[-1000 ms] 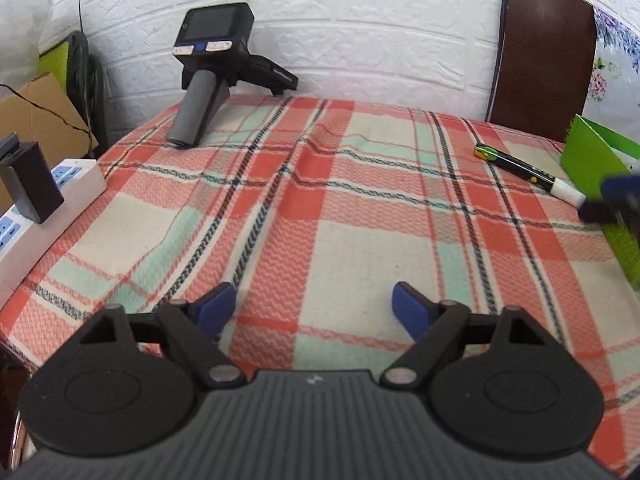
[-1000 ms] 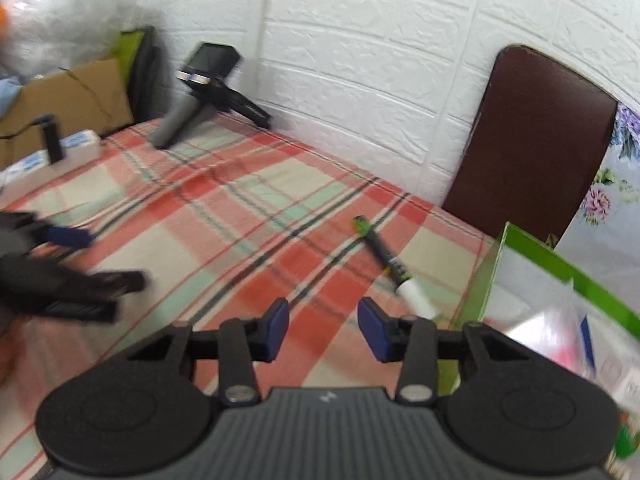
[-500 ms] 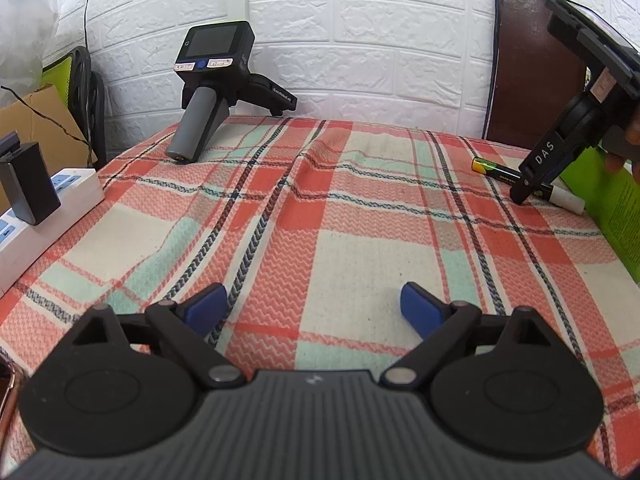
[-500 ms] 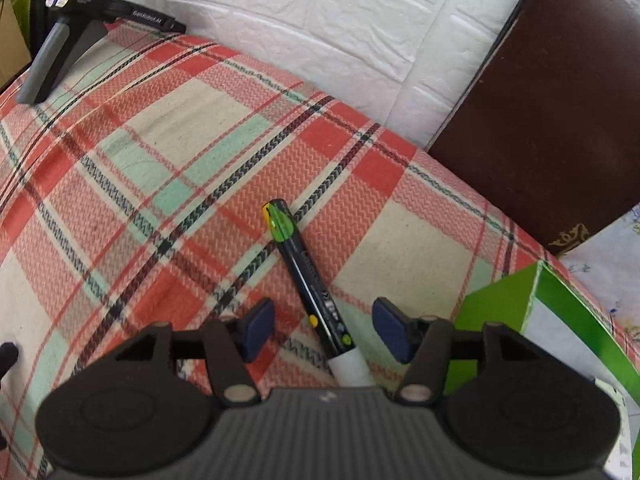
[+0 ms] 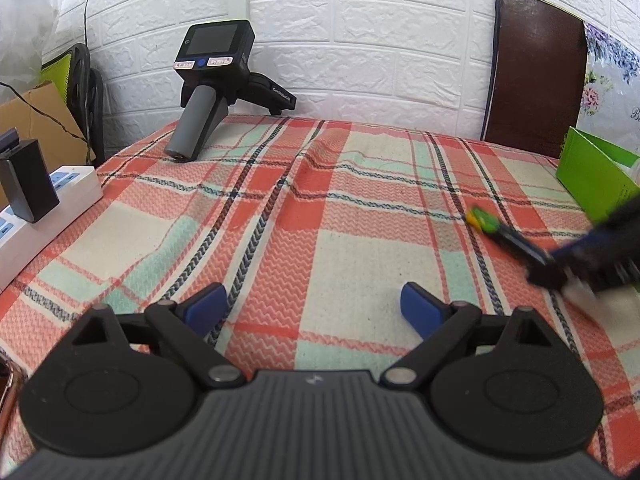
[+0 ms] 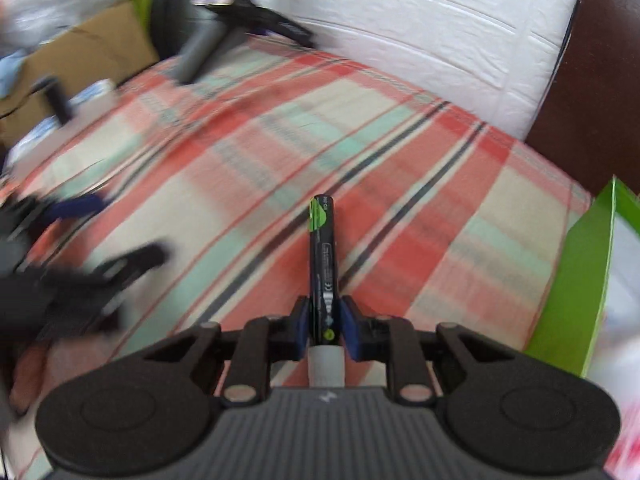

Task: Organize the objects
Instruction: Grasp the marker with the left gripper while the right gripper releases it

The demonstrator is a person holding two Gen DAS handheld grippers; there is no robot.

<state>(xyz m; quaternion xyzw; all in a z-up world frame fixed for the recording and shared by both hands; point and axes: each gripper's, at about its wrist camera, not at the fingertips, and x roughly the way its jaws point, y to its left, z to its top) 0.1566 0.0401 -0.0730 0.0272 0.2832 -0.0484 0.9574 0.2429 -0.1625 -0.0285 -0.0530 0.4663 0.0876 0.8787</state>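
Observation:
A black marker [image 6: 322, 264] with a green end and a white cap sticks forward from my right gripper [image 6: 324, 324]. The jaws are closing, and the blue pads press on the marker near its white cap. In the left wrist view the marker [image 5: 504, 232] and the blurred right gripper [image 5: 580, 260] are at the right, over the plaid cloth [image 5: 320, 200]. My left gripper [image 5: 314, 304] hovers open over the cloth with nothing between its fingers. A green box [image 6: 576, 280] stands just right of the held marker.
A black hand-held device [image 5: 212, 84] with a screen and a grey handle rests at the far left by the white brick wall. A white power strip [image 5: 60, 196] holding a black adapter [image 5: 26, 188] lies on the left. A brown chair back [image 5: 536, 72] rises behind the green box [image 5: 592, 176].
The right gripper came down over the marker lying by the green box and shut on it. The marker now sits nearer in the left wrist view. The left gripper stayed put.

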